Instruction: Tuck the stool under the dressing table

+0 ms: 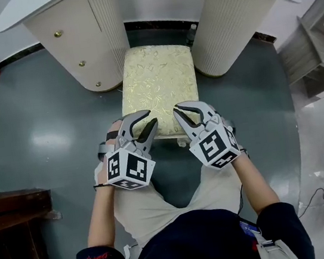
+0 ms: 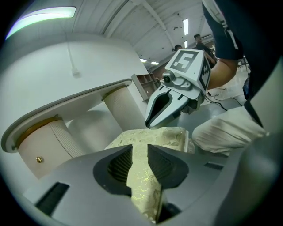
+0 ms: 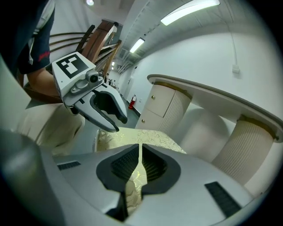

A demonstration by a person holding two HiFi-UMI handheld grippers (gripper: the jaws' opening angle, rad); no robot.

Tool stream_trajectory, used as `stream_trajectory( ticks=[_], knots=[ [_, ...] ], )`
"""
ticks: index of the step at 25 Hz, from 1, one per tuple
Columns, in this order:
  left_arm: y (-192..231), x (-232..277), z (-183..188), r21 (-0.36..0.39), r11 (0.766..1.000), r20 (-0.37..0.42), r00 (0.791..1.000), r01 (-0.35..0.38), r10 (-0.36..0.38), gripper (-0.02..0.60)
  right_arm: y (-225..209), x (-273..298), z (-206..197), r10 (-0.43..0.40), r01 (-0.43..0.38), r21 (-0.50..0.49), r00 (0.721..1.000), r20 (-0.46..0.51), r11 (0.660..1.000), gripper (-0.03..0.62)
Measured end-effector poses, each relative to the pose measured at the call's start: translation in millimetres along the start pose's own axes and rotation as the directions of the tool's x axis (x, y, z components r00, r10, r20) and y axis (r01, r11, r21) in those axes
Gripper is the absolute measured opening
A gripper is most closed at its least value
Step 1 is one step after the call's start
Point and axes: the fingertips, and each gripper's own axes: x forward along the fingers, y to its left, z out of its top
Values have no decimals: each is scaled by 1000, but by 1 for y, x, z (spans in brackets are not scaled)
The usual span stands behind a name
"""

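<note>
Cream dressing-table pedestals [image 1: 85,41] flank the stool [image 1: 157,78].

No legible text — anywhere

Head view: from my head, steeply down, close above the stool [image 1: 157,84] and dressing table [image 1: 76,42].
Left gripper view: low along my left claw [image 1: 151,116], facing the dressing table.
Right gripper view: likewise along my right claw [image 1: 176,110].
Shared: stool top, dressing table, each other's claw.
</note>
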Motion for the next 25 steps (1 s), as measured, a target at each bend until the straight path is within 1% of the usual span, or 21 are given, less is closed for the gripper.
stream_trajectory(
  ticks=[1,3,4,5,8,10,15,18,21,22,25],
  knots=[
    [-5,0,-3,12,1000,-13,1000,10,-10,108,4,-1,-3,5,-5,-6,1000,-10,1000,18],
    [-12,0,-10,31,999,-39,999,23,-22,122,12,-2,-9,23,-23,-9,999,-28,1000,28],
    [-15,-1,-13,38,999,-50,998,25,-23,126,17,-2,-12,35,-36,-10,999,-37,999,55],
    [-17,-1,-15,44,999,-58,998,25,-22,130,22,-2,-15,46,-47,-13,998,-46,999,98],
    [-19,-1,-14,72,997,-72,997,21,-16,141,33,-2,-25,64,-66,-31,995,-75,997,118],
    [-24,0,-16,101,994,-94,995,37,-27,153,39,-1,-32,67,-72,-44,993,-93,996,146],
    [-38,7,-30,179,980,-168,984,89,-59,200,47,-1,-45,38,-50,-93,992,-118,994,225],
    [-40,10,-36,225,970,-199,979,96,-51,215,45,0,-45,-4,-9,-125,994,-106,992,240],
    [-42,10,-37,265,960,-209,977,86,-29,216,43,-2,-43,-41,24,-161,994,-100,987,277],
    [-43,10,-37,272,959,-209,978,82,-24,216,45,-2,-43,-38,20,-169,994,-105,985,279],
    [-43,8,-36,288,955,-213,977,72,-10,216,57,-3,-44,4,-27,-179,991,-131,983,291]
  ],
)
